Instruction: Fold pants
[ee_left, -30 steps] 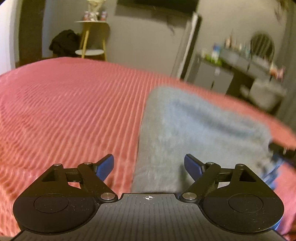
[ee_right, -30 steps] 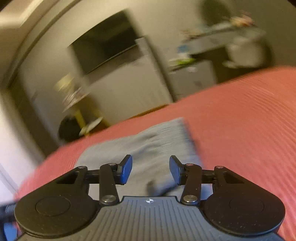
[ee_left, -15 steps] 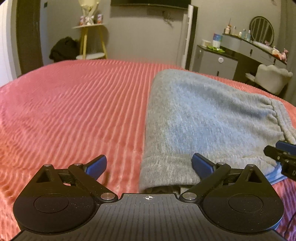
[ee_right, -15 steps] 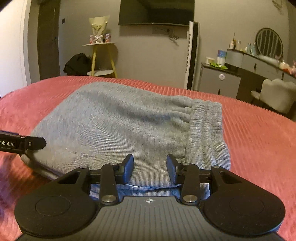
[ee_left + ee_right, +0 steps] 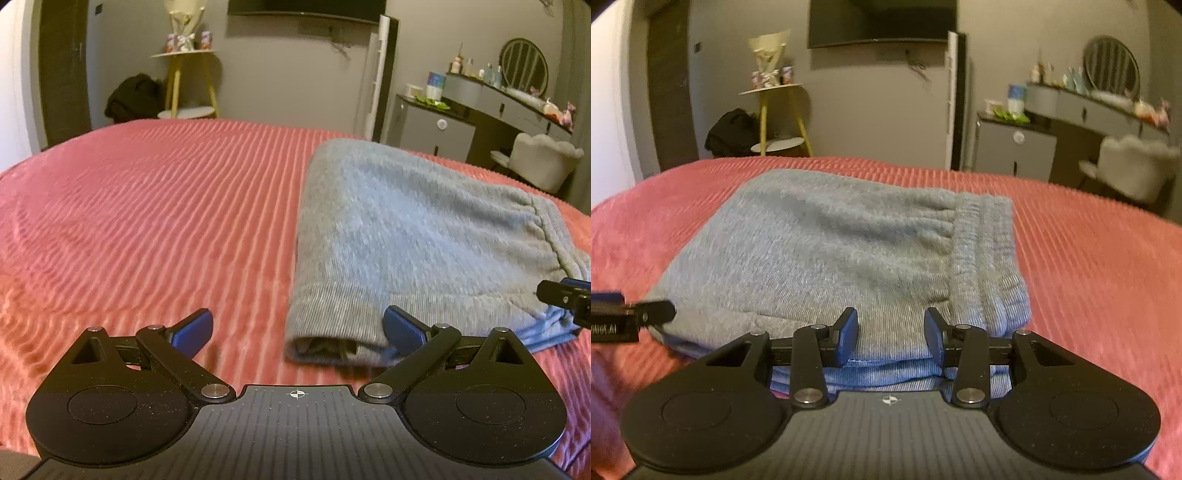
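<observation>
Grey pants (image 5: 406, 229) lie folded into a thick rectangle on the red ribbed bedspread (image 5: 147, 221). My left gripper (image 5: 297, 326) stands wide open just in front of their near left corner, where the ribbed cuff (image 5: 332, 317) reaches up to the right fingertip (image 5: 399, 326). In the right wrist view the pants (image 5: 831, 240) fill the middle, with the gathered waistband (image 5: 982, 243) on the right. My right gripper (image 5: 891, 332) hovers over their near edge, its jaws partly apart with no cloth pinched. Each gripper shows at the edge of the other's view.
The bedspread (image 5: 1089, 277) runs wide to the left and right of the pants. Beyond the bed stand a yellow side table (image 5: 184, 85), a grey cabinet (image 5: 432, 129), a dresser with a round mirror (image 5: 524, 62) and a white chair (image 5: 543, 162).
The left jaws spread wider. The right view rolled from tilted to level and drew closer to the pants' near edge, its jaws narrowing slightly. The pants stayed put.
</observation>
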`<state>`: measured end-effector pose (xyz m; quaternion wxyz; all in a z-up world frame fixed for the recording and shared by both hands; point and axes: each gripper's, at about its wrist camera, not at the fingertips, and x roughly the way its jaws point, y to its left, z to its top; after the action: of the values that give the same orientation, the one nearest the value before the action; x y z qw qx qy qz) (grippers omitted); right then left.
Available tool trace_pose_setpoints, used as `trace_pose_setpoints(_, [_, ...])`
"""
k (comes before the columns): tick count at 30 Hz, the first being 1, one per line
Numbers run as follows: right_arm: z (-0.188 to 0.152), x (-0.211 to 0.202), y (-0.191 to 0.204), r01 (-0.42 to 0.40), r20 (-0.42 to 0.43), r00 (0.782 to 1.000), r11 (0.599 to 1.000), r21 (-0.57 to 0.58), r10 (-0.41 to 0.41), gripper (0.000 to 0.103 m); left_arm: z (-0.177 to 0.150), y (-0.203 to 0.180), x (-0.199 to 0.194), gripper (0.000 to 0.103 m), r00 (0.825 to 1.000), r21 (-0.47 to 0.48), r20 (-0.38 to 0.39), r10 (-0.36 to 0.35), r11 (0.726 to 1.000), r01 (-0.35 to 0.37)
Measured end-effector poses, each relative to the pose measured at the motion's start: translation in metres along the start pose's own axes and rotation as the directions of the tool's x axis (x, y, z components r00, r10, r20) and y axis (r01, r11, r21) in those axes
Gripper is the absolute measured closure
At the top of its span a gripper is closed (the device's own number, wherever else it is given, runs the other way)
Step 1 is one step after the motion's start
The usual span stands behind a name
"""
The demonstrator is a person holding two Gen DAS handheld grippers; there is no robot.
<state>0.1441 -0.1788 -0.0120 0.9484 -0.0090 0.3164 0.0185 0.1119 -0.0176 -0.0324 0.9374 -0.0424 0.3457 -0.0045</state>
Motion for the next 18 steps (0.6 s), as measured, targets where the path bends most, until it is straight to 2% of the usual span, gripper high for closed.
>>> trace_pose_setpoints(3, [0.000, -0.004, 0.003, 0.020, -0.031, 0.999, 1.000, 0.000, -0.020, 0.063, -0.003, -0.005, -0.003, 0.001, 1.000, 0.038, -0.005, 0.009, 0.999, -0.009])
trace_pose_setpoints(4, [0.000, -0.005, 0.005, 0.031, -0.044, 0.999, 1.000, -0.002, -0.031, 0.060, -0.004, -0.007, -0.004, 0.001, 1.000, 0.053, -0.007, 0.013, 0.999, -0.012])
trace_pose_setpoints(5, [-0.001, -0.008, 0.006, 0.037, -0.054, 0.998, 0.999, 0.000, -0.037, 0.049, -0.006, -0.010, -0.004, 0.001, 1.000, 0.071, -0.010, 0.018, 0.997, -0.017])
trace_pose_setpoints(6, [-0.002, -0.009, 0.007, 0.066, -0.070, 0.995, 0.998, 0.007, -0.066, 0.018, -0.007, -0.012, -0.003, 0.001, 1.000, 0.090, -0.018, 0.021, 0.996, -0.020])
trace_pose_setpoints(7, [-0.003, -0.010, 0.007, 0.120, -0.101, 0.988, 0.993, 0.019, -0.117, 0.012, -0.009, -0.015, -0.002, 0.002, 0.999, 0.113, -0.031, 0.029, 0.993, -0.025])
trace_pose_setpoints(8, [-0.005, -0.010, 0.005, 0.134, -0.123, 0.984, 0.991, 0.031, -0.129, 0.012, -0.011, -0.018, -0.001, 0.002, 0.999, 0.131, -0.034, 0.042, 0.991, -0.037])
trace_pose_setpoints(11, [-0.007, -0.017, -0.008, 0.106, -0.163, 0.983, 0.985, 0.138, -0.083, 0.012, -0.016, -0.026, -0.004, 0.002, 0.998, 0.186, -0.019, 0.061, 0.981, -0.057])
trace_pose_setpoints(14, [-0.012, -0.026, -0.017, 0.123, -0.184, 0.980, 0.965, 0.231, -0.080, 0.006, -0.018, -0.030, -0.010, 0.002, 0.998, 0.225, -0.008, 0.059, 0.973, -0.056])
trace_pose_setpoints(16, [-0.016, -0.027, -0.020, 0.144, -0.221, 0.971, 0.956, 0.255, -0.087, 0.006, -0.015, -0.028, -0.015, 0.002, 0.999, 0.209, -0.019, 0.026, 0.978, -0.021])
trace_pose_setpoints(18, [-0.018, -0.029, -0.025, 0.101, -0.232, 0.972, 0.945, 0.311, -0.027, 0.006, -0.009, -0.018, -0.024, 0.002, 0.998, 0.129, -0.026, -0.063, 0.990, 0.065])
